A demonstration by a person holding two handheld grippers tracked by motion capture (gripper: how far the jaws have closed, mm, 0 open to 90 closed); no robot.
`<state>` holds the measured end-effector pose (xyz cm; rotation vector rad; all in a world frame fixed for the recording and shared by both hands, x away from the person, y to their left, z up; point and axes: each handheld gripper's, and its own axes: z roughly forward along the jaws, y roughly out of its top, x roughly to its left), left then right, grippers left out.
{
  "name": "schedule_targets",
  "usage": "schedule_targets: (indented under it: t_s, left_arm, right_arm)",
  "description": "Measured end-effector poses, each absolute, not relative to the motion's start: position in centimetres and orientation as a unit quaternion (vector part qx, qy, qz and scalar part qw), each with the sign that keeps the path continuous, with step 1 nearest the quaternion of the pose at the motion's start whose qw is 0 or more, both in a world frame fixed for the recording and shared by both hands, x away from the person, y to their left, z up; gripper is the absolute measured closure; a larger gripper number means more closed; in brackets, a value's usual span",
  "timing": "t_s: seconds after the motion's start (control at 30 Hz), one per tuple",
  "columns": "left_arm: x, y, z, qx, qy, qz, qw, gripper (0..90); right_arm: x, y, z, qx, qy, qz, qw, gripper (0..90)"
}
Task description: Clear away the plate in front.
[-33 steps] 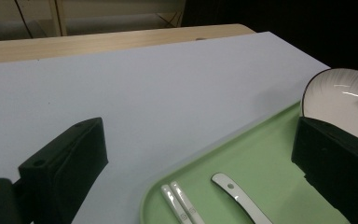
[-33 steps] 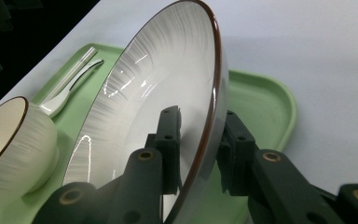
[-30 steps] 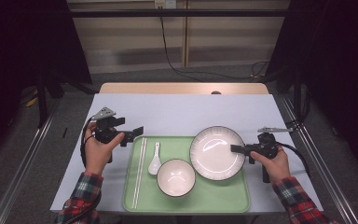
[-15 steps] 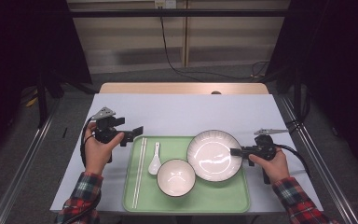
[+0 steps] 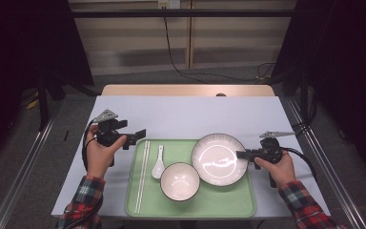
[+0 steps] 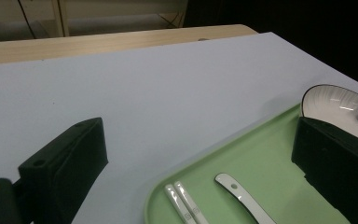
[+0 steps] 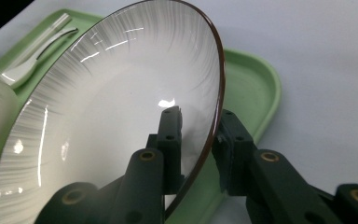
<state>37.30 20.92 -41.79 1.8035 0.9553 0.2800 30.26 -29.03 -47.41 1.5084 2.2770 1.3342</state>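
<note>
The right tool [image 5: 240,154] is gripping the right rim of the plate [image 5: 218,159], tilting it over the green tray [image 5: 219,202]; the left tool [image 5: 140,134] is hovering wide open and empty beside the tray

The plate [image 7: 102,121] is white with fine grey streaks and a brown rim; the tray [image 5: 219,202] is pale green.

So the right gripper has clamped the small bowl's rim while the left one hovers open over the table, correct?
Not quite: the right gripper is clamped on the rim of the plate, as the right gripper view shows. The small bowl sits untouched on the tray. The left gripper does hover open over the table.
</note>
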Motion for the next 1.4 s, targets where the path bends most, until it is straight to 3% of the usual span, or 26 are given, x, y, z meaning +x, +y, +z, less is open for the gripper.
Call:
schedule_targets:
  t_s: [0.87, 1.17, 1.4]
  left_arm:
    - [37.3, 20.6, -41.7, 0.75, 0.398, 0.118, 0.515, 3.1]
    - [37.4, 20.4, -41.9, 0.754, 0.396, 0.115, 0.511, 3.1]
    - [37.4, 20.7, -41.7, 0.751, 0.397, 0.114, 0.515, 3.1]
  right_arm:
    - [29.6, -28.9, -47.6, 0.488, 0.762, 0.421, 0.066, 70.7]
    - [29.3, -29.6, -46.8, 0.473, 0.751, 0.451, 0.094, 65.2]
    - [29.0, -30.2, -46.1, 0.451, 0.735, 0.492, 0.122, 54.5]
